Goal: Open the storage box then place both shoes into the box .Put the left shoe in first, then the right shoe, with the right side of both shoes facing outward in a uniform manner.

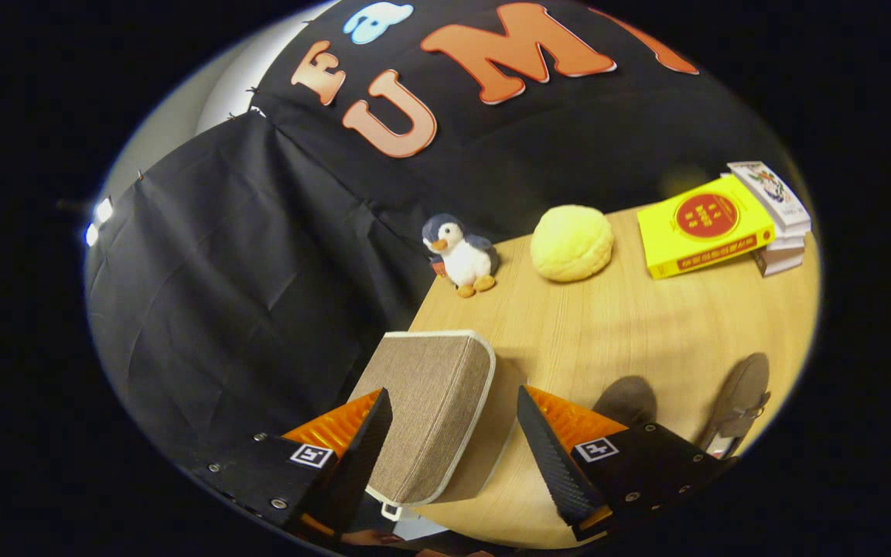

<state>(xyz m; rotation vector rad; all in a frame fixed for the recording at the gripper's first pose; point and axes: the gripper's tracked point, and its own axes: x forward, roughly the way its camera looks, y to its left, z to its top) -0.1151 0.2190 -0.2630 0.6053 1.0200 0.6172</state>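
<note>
Between the released hand-held gripper (pixel 453 433) fingers: storage box (pixel 426 414); beyond, penguin (pixel 461 255), books (pixel 724 224).

You are working in a staged recording booth, not a lived-in home: black cloth (pixel 206 294) hangs as the wall, pinned at its seams, with a pale wall (pixel 182 100) showing behind it. The wooden table (pixel 646 325) in front of you carries arranged props: a plush penguin (pixel 459 254), a yellow bun-shaped cushion (pixel 571 242) and a stack of books (pixel 732 220).
</note>
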